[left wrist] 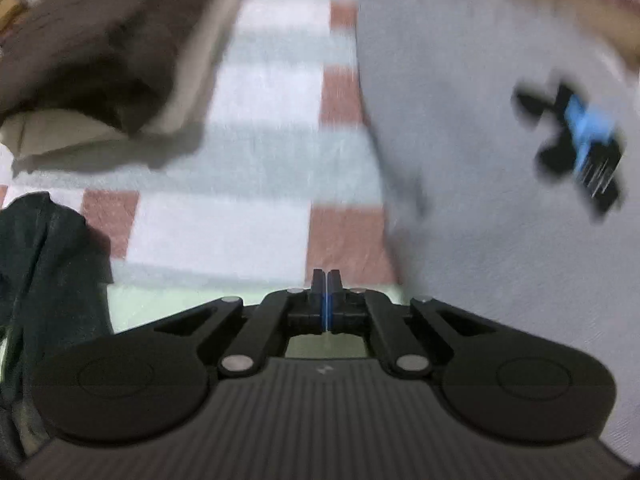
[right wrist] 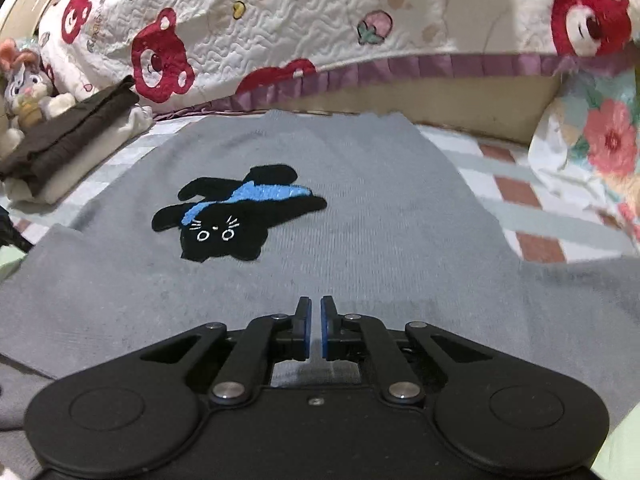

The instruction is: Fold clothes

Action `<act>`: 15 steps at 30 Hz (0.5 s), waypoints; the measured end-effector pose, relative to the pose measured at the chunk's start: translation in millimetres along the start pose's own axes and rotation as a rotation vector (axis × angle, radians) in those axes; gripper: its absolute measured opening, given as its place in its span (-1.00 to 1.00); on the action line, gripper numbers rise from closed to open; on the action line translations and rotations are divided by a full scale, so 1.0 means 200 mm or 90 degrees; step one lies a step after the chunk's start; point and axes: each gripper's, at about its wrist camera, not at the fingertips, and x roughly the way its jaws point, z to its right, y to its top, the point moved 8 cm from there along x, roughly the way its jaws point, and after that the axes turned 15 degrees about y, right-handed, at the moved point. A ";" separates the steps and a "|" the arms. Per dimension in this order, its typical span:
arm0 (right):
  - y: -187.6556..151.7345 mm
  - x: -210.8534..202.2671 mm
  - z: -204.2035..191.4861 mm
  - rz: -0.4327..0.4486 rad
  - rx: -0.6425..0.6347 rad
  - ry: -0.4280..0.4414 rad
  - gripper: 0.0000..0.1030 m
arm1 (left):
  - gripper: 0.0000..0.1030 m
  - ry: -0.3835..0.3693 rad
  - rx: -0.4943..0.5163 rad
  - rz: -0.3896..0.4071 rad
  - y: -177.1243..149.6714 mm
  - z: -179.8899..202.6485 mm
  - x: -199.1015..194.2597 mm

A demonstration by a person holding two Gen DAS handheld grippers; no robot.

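So 2 tongs here, 1 per hand. The left tongs [left wrist: 325,280] are pinched fully together with nothing between the pads, hanging over the checked bed sheet [left wrist: 256,168] just off the left edge of the grey sweater [left wrist: 480,200]; that view is pretty smeared with blur. The right tongs [right wrist: 316,308] are down to a thin slit, basically closed, and I can't see any fabric caught between the pads; they sit low over the near part of the grey sweater [right wrist: 360,220], and whether the tips actually touch the knit I can't tell. There's 1 sweater, spread flat on the bed with its front up, and it has 1 black cat patch [right wrist: 236,216] with a blue scarf stitched across it, lying ahead and to the left of the right tongs. Off to the left of the sweater is 1 stack of folded clothes [right wrist: 68,136], dark brown on top of cream. 1 dark green garment [left wrist: 48,280] is bunched at the lower left in the left view. Further back there's 1 white quilt with red bears [right wrist: 280,20], 1 plush bunny [right wrist: 24,88] in the far left corner, and 1 floral pillow [right wrist: 600,148] on the right.
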 end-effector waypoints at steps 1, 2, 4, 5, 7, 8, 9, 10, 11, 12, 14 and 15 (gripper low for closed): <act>-0.01 -0.02 0.01 0.003 0.010 0.005 -0.88 | -0.95 -0.004 -0.002 0.021 0.02 0.01 -0.06; -0.02 -0.04 0.04 0.005 0.019 0.003 -0.85 | -0.92 -0.019 -0.005 0.032 0.04 0.04 -0.11; -0.04 -0.07 0.10 0.011 0.042 -0.004 -0.82 | -0.84 -0.053 -0.005 0.054 0.06 0.13 -0.22; -0.05 -0.09 0.13 0.014 0.055 -0.007 -0.79 | -0.74 -0.077 0.003 0.062 0.08 0.21 -0.27; -0.08 -0.12 0.21 0.021 0.084 -0.012 -0.78 | -0.53 -0.122 0.023 0.079 0.10 0.39 -0.37; -0.08 -0.15 0.24 0.024 0.094 -0.017 -0.73 | -0.40 -0.140 0.042 0.090 0.11 0.49 -0.41; -0.09 -0.18 0.28 0.027 0.102 -0.022 -0.62 | -0.28 -0.162 0.065 0.099 0.11 0.61 -0.46; -0.09 -0.22 0.32 0.033 0.107 -0.025 -0.54 | -0.23 -0.185 0.090 0.106 0.11 0.73 -0.50; -0.09 -0.25 0.37 0.039 0.112 -0.028 -0.40 | -0.15 -0.209 0.115 0.112 0.11 0.85 -0.54; -0.09 -0.29 0.41 0.045 0.116 -0.031 -0.31 | -0.14 -0.233 0.140 0.116 0.10 0.97 -0.58; -0.09 -0.38 0.51 0.055 0.119 -0.042 -0.23 | -0.13 -0.277 0.187 0.115 0.09 1.18 -0.63; -0.09 -0.43 0.57 0.053 0.110 -0.057 -0.14 | -0.14 -0.290 0.213 0.116 0.08 1.27 -0.65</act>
